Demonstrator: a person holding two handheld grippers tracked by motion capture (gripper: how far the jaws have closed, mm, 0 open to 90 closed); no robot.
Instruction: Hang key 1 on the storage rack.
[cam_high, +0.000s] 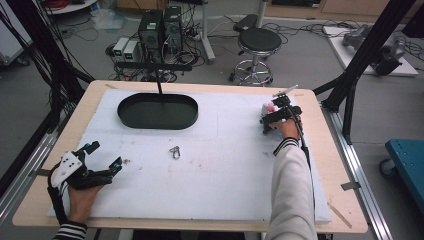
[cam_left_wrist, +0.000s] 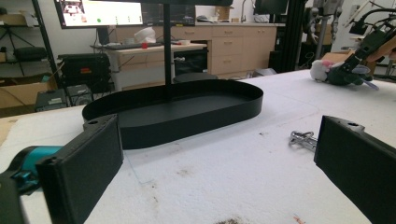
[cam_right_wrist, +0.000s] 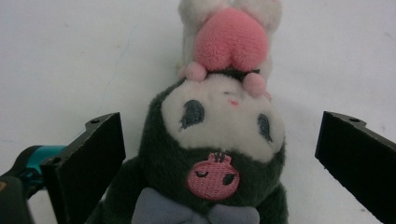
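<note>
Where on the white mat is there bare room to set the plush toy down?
The wide stretch between the metal clasp and the right tongs is bare, as is the near strip along the mat's front edge. The black oval tray is empty too. It is crowded only at the far right, where the open tongs straddle the plush toy.

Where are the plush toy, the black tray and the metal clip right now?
plush toy (cam_right_wrist: 219, 126): right gripper view, on its white face, between the open jaws.
black tray (cam_high: 187, 120): high view, on its right outer wall.
metal clip (cam_high: 174, 152): high view, on its middle, lying on the white mat.
</note>
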